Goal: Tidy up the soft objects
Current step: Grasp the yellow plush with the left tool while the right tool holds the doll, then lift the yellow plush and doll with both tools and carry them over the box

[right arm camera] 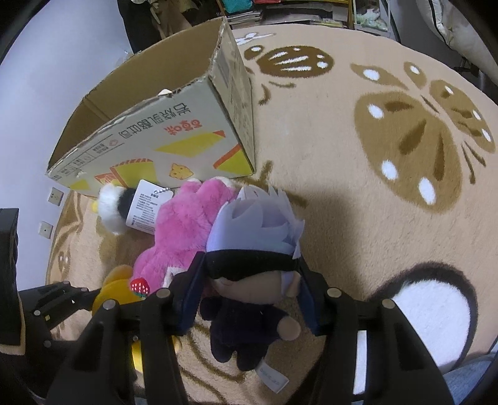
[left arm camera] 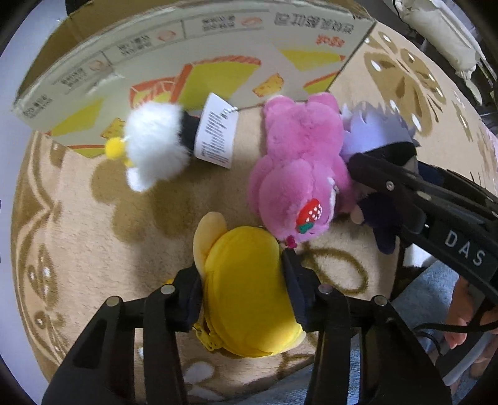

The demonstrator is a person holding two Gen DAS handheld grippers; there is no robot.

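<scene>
My left gripper [left arm camera: 241, 283] is shut on a yellow plush [left arm camera: 246, 293], its fingers pressing both sides. My right gripper [right arm camera: 250, 280] is shut on the head of a doll [right arm camera: 249, 258] with pale lilac hair, a black blindfold and a dark body; the doll also shows in the left wrist view [left arm camera: 379, 137]. A pink plush bear [left arm camera: 298, 174] with a strawberry patch lies on the rug between them, also seen in the right wrist view [right arm camera: 183, 227]. A white fluffy plush [left arm camera: 155, 146] with a paper tag lies by the open cardboard box [right arm camera: 155, 124].
A beige rug [right arm camera: 358, 202] with brown butterfly patterns covers the floor. The box [left arm camera: 193, 56] stands at its far left edge by a pale wall. Shelves with clutter [right arm camera: 295, 12] lie beyond the rug. A person's jeans and hand [left arm camera: 460, 317] are at right.
</scene>
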